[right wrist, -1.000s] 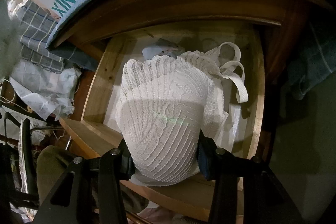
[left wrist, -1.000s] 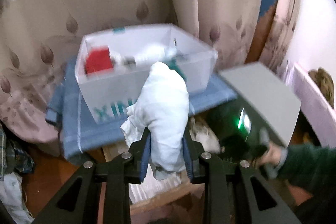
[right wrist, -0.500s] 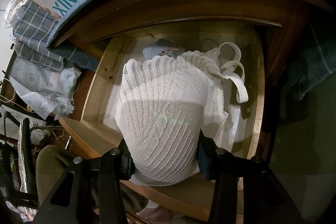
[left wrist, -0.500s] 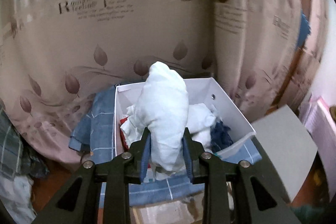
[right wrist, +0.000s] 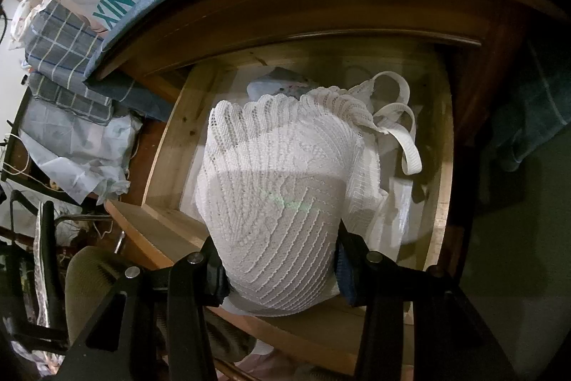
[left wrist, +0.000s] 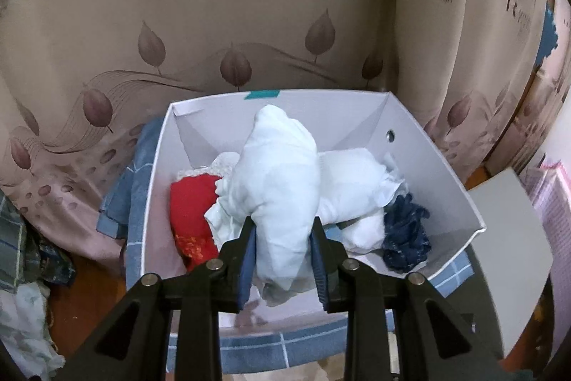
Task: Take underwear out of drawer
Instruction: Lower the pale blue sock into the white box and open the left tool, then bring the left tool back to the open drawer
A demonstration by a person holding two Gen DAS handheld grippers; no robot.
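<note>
Left gripper (left wrist: 282,259) pads hidden behind the white garment (left wrist: 278,191) – contact pts not visible. Box (left wrist: 439,166) floor obscured by clothes. Right view: lace garment (right wrist: 278,202) covers most of the drawer (right wrist: 171,145) interior (contents behind indistinct); box lettering cut off at frame edge.

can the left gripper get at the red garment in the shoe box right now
Probably not yet. The left gripper is shut on a white garment above the open white shoe box. The red garment lies uncovered at the box's left.
</note>
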